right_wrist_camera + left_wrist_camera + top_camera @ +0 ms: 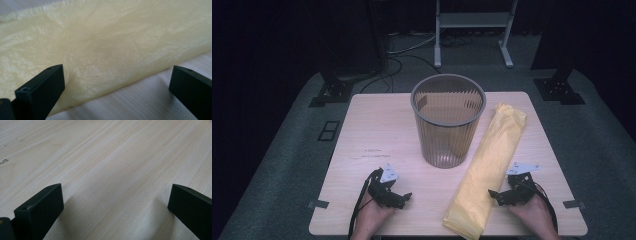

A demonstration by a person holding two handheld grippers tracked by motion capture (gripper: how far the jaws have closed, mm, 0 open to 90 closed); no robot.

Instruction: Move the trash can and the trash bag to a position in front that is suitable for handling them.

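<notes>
Both grippers resting on tabletop [377, 130], fingers wide, holding nothing.
Yellow bag [489, 165] lying folded R of bin [448, 120]; right gripper [498, 196] sitting just beside bag edge, left gripper [404, 198] sitting apart.

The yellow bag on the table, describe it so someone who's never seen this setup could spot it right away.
On the pale wooden table, look just right of the grey ribbed wastebasket standing in the middle. The yellow bag lies flat there, a long folded strip running from the far side to the near edge. It is the one crinkly, bright yellow thing.
</notes>
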